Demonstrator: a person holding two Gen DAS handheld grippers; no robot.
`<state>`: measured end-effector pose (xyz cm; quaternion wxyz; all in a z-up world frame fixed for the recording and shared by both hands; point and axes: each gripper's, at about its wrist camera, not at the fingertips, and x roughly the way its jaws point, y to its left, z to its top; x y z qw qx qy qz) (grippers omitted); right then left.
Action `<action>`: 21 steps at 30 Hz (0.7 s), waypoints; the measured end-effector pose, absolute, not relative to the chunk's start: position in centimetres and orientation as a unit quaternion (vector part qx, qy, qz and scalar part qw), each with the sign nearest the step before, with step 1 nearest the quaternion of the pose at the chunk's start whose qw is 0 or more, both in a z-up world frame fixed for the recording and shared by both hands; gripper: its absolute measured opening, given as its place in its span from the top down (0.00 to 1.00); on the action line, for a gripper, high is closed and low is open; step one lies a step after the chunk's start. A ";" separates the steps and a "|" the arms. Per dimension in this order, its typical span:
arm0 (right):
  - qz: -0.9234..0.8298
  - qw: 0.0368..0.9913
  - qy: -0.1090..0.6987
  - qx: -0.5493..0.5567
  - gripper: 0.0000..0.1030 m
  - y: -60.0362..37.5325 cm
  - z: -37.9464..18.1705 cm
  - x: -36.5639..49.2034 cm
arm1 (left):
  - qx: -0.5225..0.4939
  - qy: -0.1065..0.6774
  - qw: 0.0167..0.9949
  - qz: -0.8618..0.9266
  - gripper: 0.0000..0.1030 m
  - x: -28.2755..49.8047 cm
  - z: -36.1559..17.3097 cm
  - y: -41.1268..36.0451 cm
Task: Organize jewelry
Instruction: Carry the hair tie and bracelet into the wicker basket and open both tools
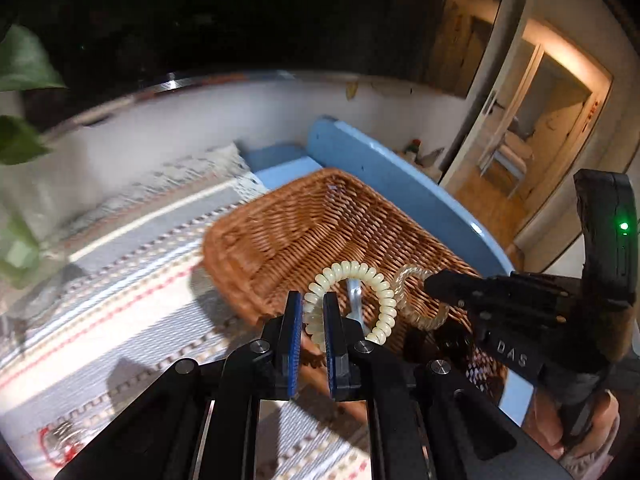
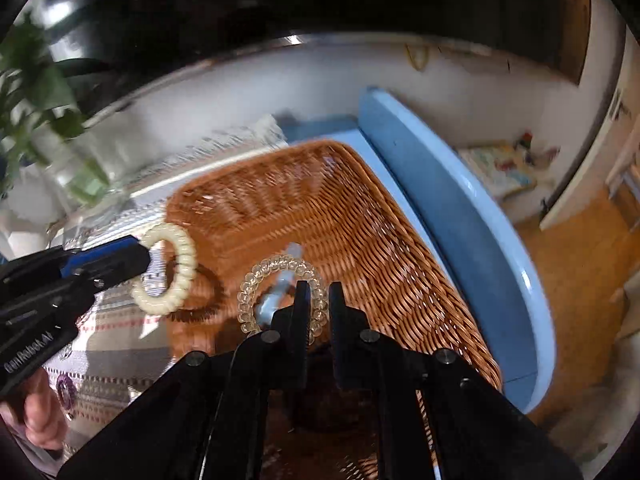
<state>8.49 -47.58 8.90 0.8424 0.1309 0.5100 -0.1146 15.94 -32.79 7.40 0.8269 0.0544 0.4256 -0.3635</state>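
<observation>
My left gripper [image 1: 312, 316] is shut on a cream spiral hair tie [image 1: 360, 276] and holds it above the near rim of a brown wicker basket [image 1: 304, 220]. It also shows in the right wrist view [image 2: 146, 258] with the cream tie [image 2: 176, 268]. My right gripper [image 2: 319, 300] is shut on a clear amber spiral hair tie [image 2: 272, 276], held over the basket [image 2: 360, 216]. The clear tie [image 1: 420, 300] and the right gripper [image 1: 430, 282] show at the right in the left wrist view. A pale blue clip [image 2: 280, 284] lies in the basket under the ties.
The basket stands on a striped woven cloth [image 1: 120, 280] over a blue table [image 2: 460, 208]. A glass vase with green leaves [image 2: 68, 152] stands at the far left. A red-trimmed piece [image 1: 56, 440] and a purple one [image 2: 66, 392] lie on the cloth.
</observation>
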 end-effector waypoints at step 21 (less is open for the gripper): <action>-0.098 0.854 0.492 0.139 0.82 -46.6 9.1 7.3 | 0.071 0.403 0.845 -0.343 0.57 14.2 7.9 -31.3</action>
